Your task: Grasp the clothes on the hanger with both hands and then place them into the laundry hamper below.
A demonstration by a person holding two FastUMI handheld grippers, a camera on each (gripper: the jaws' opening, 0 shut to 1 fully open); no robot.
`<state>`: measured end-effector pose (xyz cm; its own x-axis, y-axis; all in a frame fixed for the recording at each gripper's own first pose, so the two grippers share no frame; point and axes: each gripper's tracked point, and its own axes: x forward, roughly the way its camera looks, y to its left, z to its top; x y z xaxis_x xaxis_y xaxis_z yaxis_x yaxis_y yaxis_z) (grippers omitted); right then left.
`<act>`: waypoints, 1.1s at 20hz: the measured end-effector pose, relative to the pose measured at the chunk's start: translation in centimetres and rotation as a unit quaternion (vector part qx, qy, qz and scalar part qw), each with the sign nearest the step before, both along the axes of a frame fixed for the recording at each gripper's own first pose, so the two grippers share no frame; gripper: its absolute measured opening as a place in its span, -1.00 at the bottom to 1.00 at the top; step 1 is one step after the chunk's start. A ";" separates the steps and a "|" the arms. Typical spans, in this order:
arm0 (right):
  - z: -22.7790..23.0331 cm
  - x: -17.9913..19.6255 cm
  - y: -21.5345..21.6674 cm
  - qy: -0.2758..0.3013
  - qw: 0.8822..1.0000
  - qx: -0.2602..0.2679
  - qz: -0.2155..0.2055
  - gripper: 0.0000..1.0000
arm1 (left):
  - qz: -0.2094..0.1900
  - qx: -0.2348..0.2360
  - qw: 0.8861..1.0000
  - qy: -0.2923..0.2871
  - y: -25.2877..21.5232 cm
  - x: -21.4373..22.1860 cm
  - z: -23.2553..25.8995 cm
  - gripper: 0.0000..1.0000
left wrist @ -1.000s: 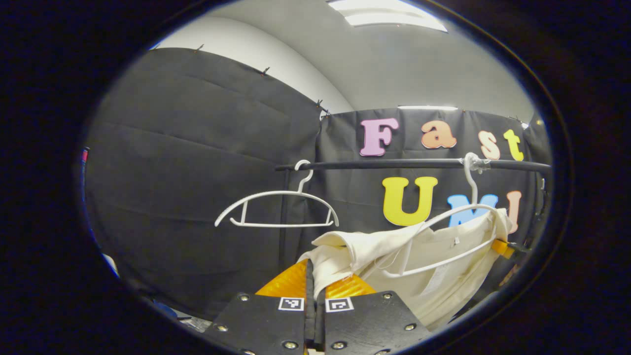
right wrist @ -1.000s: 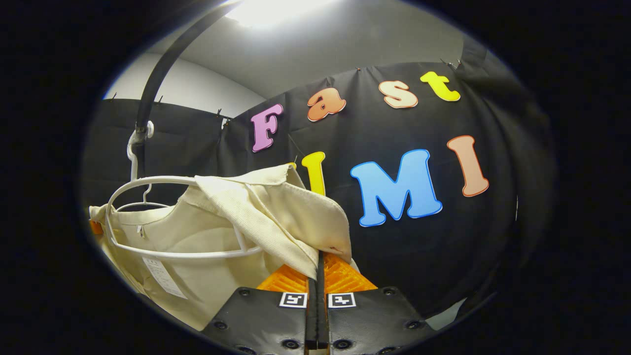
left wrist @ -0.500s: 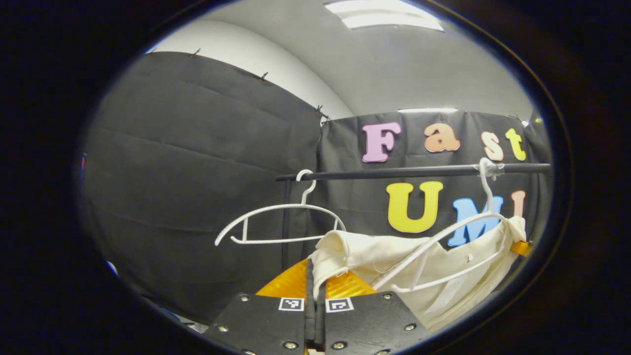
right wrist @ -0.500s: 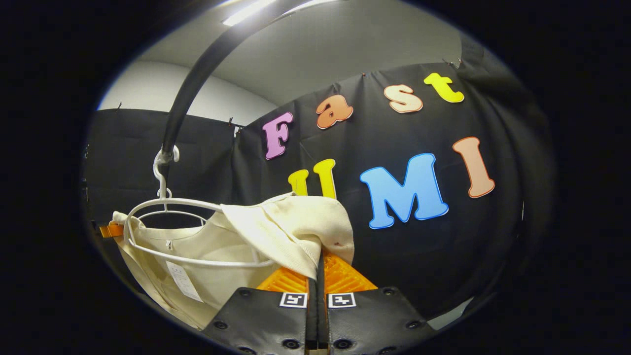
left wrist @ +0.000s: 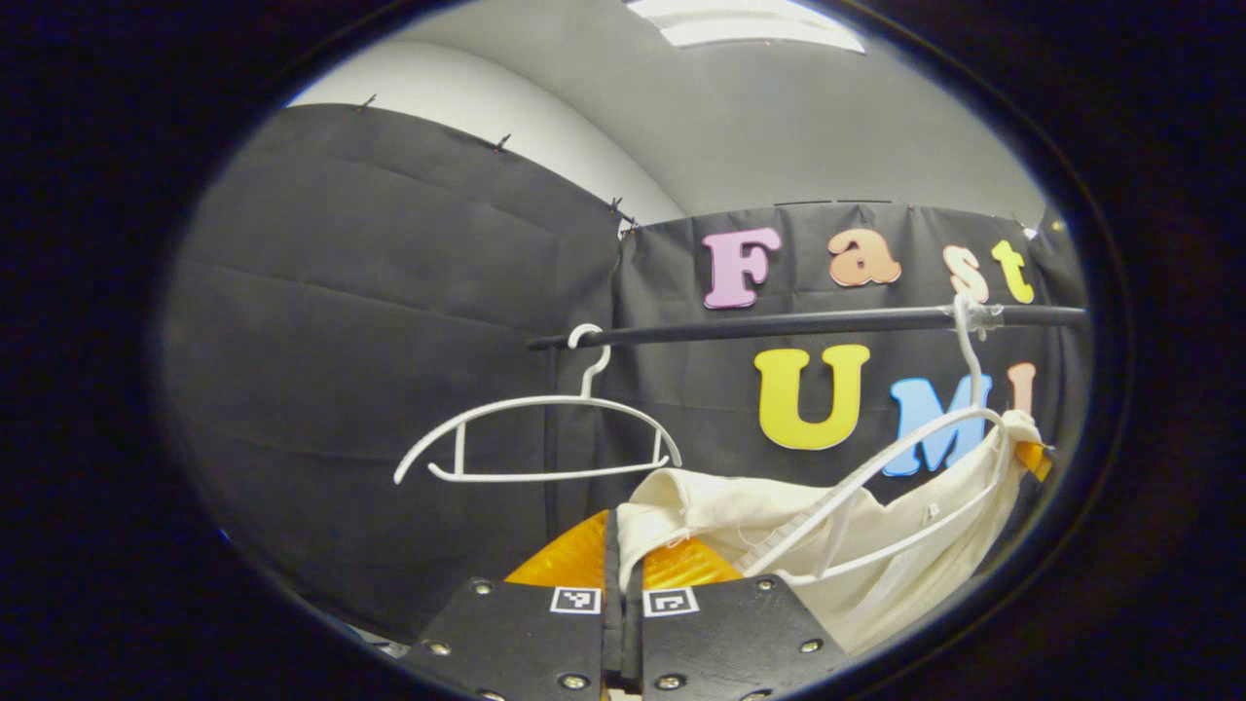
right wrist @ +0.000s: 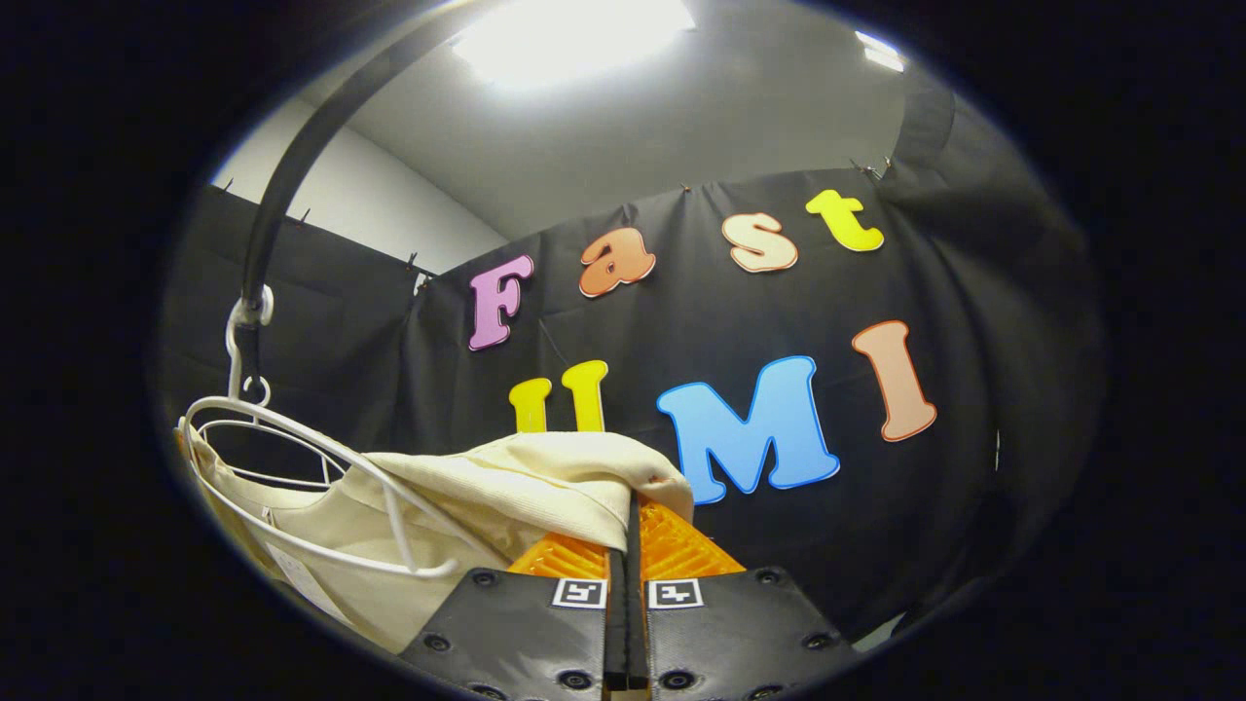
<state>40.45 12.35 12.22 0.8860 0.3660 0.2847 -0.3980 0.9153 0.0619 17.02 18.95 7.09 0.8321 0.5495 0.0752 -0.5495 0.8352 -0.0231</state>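
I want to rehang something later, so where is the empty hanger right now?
In the left gripper view the empty hanger hangs from the black rail's left end, left of the cream garment.

Left gripper point(left wrist: 620, 545) apparently pinches cream garment point(left wrist: 779, 526) beside white hanger point(left wrist: 876, 487).

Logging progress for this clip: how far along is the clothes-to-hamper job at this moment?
Done: both grasps. The left gripper and right gripper are each shut on a shoulder of the cream shirt. In hand: pulling the shirt off its white hanger, which hangs tilted on the black rail with the fabric partly off it. Left: freeing it fully and lowering it into the hamper.
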 end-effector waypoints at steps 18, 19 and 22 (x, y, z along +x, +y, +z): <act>-10.6 -3.6 -4.4 0.103 0.993 -0.038 -0.038 -0.98 | -0.015 -0.085 0.992 0.095 -3.0 -4.4 -12.2 -0.99; -11.0 -4.7 -4.9 0.107 0.993 -0.043 -0.040 -0.98 | -0.021 -0.088 0.991 0.102 -3.5 -5.0 -12.7 -0.98; -11.3 -7.8 -6.2 0.113 0.990 -0.056 -0.056 -0.97 | -0.042 -0.093 0.987 0.120 -4.0 -6.9 -14.0 -0.99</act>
<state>32.65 6.11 0.90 0.9594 0.2795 0.0380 -0.2807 0.9592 0.0324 10.12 14.95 -6.93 0.8571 0.4629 -0.2261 -0.4864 0.8718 -0.0587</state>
